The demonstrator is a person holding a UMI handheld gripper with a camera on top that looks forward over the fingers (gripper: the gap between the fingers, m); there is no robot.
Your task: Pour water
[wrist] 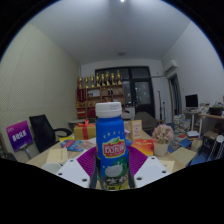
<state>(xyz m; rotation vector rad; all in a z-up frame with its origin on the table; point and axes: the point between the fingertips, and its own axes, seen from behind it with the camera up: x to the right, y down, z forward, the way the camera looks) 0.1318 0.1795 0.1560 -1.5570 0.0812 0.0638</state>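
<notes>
Between the gripper [112, 172] fingers, a blue plastic bottle [111, 140] stands upright, cylindrical, with a ribbed white screw cap and a glossy label in pink and green. The purple pads [87, 160] sit close against its sides, though whether they press on it cannot be told. Beyond lies a cluttered worktop [60, 152] strewn with colourful boxes [84, 130], a black office chair [43, 128] at its left edge and a shelf of gold trophies [100, 79] against the far wall.

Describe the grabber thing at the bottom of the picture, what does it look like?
The gripper has two pale, whitish fingers with angular, wedge-like shapes, one on each side. Each bears a purple pad on its inner face. No cables, markings or sleeve are visible.
</notes>
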